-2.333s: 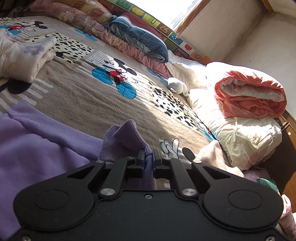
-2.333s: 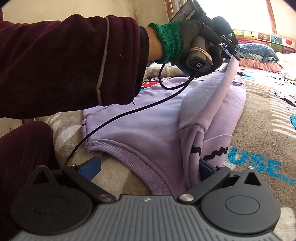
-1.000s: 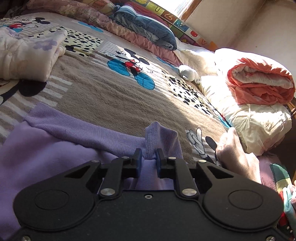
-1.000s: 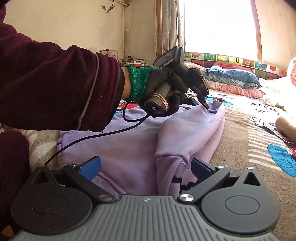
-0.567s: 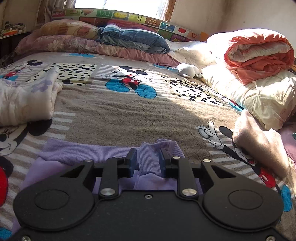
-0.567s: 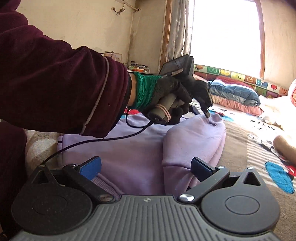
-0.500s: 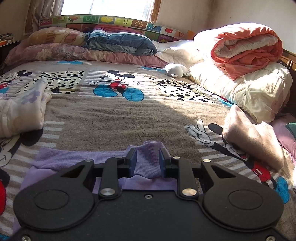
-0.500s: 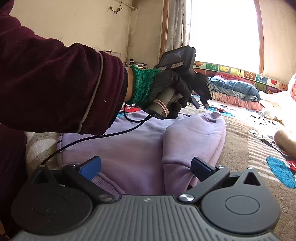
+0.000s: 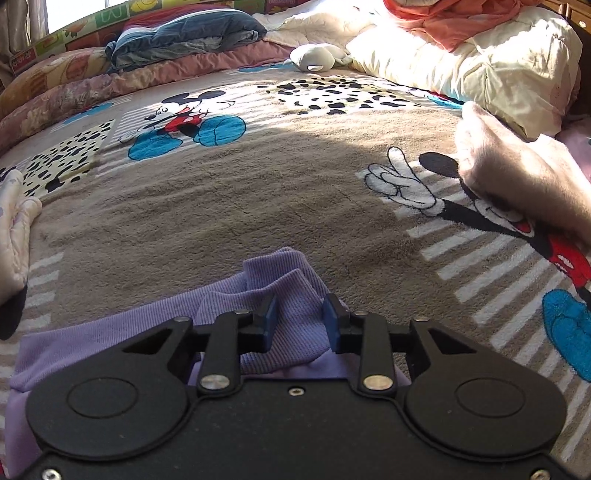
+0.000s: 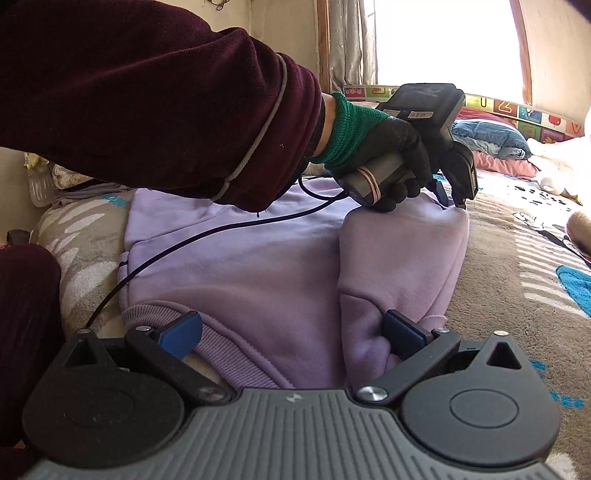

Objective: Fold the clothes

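A lilac sweatshirt (image 10: 258,266) lies flat on the cartoon-print blanket, with one sleeve (image 10: 402,254) folded over its right side. In the left wrist view its ribbed cuff (image 9: 280,291) lies bunched on the blanket between my fingers. My left gripper (image 9: 300,320) is open, its blue pads standing apart on either side of the cuff; it also shows in the right wrist view (image 10: 452,192), held low over the sweatshirt's far edge. My right gripper (image 10: 291,332) is wide open and empty over the near hem (image 10: 221,354).
A cartoon-print blanket (image 9: 207,206) covers the bed. A beige folded garment (image 9: 517,177) lies to the right. A white quilted garment (image 9: 14,229) lies at the left edge. Pillows (image 9: 184,33) and a cream and orange duvet pile (image 9: 480,62) line the far side. A cable (image 10: 184,240) crosses the sweatshirt.
My left gripper lowered the sleeve cuff onto the sweatshirt's far edge and opened, letting it go. The folded sleeve now lies flat. My right gripper stayed open near the hem.
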Tool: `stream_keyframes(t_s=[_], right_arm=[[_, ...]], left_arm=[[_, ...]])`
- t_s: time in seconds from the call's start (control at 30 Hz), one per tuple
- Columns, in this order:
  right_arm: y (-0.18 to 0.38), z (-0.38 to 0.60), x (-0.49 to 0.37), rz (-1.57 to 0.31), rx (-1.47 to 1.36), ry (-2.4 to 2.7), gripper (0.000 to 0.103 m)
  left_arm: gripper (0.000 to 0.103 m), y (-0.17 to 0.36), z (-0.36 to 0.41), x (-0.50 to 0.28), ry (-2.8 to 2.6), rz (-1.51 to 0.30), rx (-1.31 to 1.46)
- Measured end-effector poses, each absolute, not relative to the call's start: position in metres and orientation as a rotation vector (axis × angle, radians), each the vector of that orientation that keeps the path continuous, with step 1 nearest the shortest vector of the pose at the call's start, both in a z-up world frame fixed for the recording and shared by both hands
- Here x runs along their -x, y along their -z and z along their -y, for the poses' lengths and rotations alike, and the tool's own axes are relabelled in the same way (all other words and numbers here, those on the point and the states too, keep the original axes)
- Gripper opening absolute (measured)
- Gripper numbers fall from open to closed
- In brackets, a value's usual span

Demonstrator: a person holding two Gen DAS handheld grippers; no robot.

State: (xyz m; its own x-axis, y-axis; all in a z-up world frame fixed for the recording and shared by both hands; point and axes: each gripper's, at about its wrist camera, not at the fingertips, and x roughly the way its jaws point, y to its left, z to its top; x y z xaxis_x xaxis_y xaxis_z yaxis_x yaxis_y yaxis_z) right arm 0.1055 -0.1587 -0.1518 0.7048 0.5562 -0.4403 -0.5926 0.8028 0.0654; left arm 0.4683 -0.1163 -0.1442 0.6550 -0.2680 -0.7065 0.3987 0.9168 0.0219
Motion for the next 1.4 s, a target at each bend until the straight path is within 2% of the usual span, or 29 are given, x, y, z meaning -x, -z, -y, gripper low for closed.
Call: stream_keyframes(t_s=[0.23, 0.27, 0.3, 0.33, 0.47, 0.67, 0.73, 0.93, 1.23, 1.4], right_arm=[[0.154, 0.159, -0.103, -0.461, 0.071, -0.647, 0.103], [0.154, 0.159, -0.102, -0.456, 0.075, -0.646, 0.103], [0.154, 0.158, -0.1, -0.451, 0.079, -0.644, 0.103], [0.153, 0.159, -0.097, -0.439, 0.08, -0.642, 0.103], [0.147, 0.161, -0.085, -0.395, 0.093, -0.625, 0.103], [0.127, 0.171, -0.057, -0.327, 0.082, -0.606, 0.103], [0.123, 0.176, -0.052, -0.329, 0.052, -0.599, 0.103], [0.121, 0.208, -0.058, -0.405, -0.23, -0.528, 0.103], [0.156, 0.265, -0.059, -0.521, -0.73, -0.336, 0.103], [0.173, 0.279, -0.058, -0.531, -0.871, -0.269, 0.102]], left_arm=[[0.032, 0.139, 0.127, -0.475, 0.341, -0.806, -0.205], [0.035, 0.129, 0.13, -0.469, 0.333, -0.795, -0.237], [0.043, 0.119, 0.133, -0.464, 0.324, -0.784, -0.268], [0.046, 0.109, 0.13, -0.453, 0.322, -0.742, -0.276], [0.049, 0.079, 0.096, -0.409, 0.307, -0.685, -0.191], [0.05, 0.062, -0.001, -0.328, 0.219, -0.672, 0.069], [0.056, 0.063, -0.032, -0.297, 0.19, -0.667, 0.164], [0.064, 0.077, -0.107, -0.209, 0.097, -0.629, 0.408], [0.065, 0.117, -0.202, -0.122, -0.144, -0.551, 0.716], [0.066, 0.141, -0.236, -0.104, -0.223, -0.554, 0.834]])
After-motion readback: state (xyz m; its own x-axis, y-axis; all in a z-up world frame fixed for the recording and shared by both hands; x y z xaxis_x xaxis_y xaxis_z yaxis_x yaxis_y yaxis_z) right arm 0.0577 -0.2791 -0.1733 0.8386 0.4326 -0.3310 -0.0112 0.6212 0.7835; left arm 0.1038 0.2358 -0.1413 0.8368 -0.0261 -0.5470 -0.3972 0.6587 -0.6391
